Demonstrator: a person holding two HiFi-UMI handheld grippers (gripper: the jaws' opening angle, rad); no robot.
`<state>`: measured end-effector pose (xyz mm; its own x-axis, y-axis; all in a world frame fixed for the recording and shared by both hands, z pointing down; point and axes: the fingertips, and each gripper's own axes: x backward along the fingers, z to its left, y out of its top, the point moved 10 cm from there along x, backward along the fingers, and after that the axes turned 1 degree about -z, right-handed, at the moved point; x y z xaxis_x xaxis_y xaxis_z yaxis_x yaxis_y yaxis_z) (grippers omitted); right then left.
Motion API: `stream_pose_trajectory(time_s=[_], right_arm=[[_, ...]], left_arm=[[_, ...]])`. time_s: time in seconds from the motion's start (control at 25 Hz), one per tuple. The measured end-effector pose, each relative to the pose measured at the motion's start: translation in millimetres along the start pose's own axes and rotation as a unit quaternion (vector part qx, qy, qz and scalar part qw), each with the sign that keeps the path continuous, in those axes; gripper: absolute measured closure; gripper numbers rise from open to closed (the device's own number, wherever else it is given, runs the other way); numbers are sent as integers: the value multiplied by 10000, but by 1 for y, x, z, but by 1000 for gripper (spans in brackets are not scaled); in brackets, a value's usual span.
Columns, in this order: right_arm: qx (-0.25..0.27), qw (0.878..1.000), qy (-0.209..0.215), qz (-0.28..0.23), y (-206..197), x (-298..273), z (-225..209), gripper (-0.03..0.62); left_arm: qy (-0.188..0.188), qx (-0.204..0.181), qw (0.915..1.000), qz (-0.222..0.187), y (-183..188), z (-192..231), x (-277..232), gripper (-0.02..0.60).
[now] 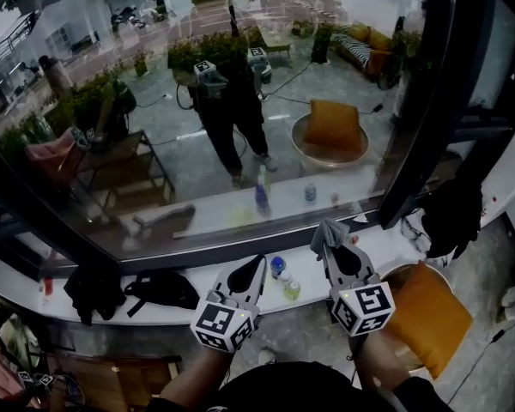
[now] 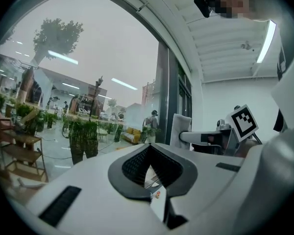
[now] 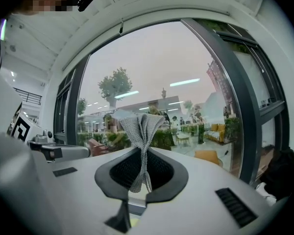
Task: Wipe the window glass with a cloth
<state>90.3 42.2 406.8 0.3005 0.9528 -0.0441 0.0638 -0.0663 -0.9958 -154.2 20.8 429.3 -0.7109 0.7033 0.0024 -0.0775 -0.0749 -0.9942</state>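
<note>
Cloth (image 3: pixel 139 126), grey and ribbed, stands upright as a bunched fold pinched between the jaws of the right claw (image 1: pixel 330 245), its loose top fanning out above the jaw tips. In the head view it sits low, near the bottom rail of the window glass (image 1: pixel 197 101); whether it touches the pane cannot be told. The dark frame post (image 1: pixel 422 101) rises just to the right of the cloth and bounds the pane on that side. Left of it and above it the glass runs wide and unbroken. The left claw (image 1: pixel 257 269) hangs beside the right one, a little lower, with its jaws pressed together at the tips and nothing between them. Under both claws a white sill (image 1: pixel 386 245) runs along the foot of the window. It carries two small bottles (image 1: pixel 285 280) between the claws and a black bag (image 1: pixel 159 288) further left. An orange cushion (image 1: pixel 425 316) lies below the right claw, and a black garment (image 1: pixel 451 217) hangs by the post.
</note>
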Motion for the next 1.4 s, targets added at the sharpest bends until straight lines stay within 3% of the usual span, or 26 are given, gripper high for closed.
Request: stream_pose_trajectory(time_s=[0.2,0.6,0.92,1.2,1.4], right_arm=[[98,9997,215,-59,2,-41,40,549],[378,9932,1087,-144,17,-137,110,549],[432,9853,1650,-132,43,-237,132,549],[381,9822,1838,-38,50,-317,138,549],[300,9822,1851,138,49,-361,148,549]], left_arm=[[171,-54,9998,-45,0,42,25,574],[1029,80,9947,-39,-8,95,70,574],[1759,-9,9843,-155,8,117,67,574],[2090,-190,9776,-180,18,137,44,574],[2340,-59,9722,-110,24,145,41,574]])
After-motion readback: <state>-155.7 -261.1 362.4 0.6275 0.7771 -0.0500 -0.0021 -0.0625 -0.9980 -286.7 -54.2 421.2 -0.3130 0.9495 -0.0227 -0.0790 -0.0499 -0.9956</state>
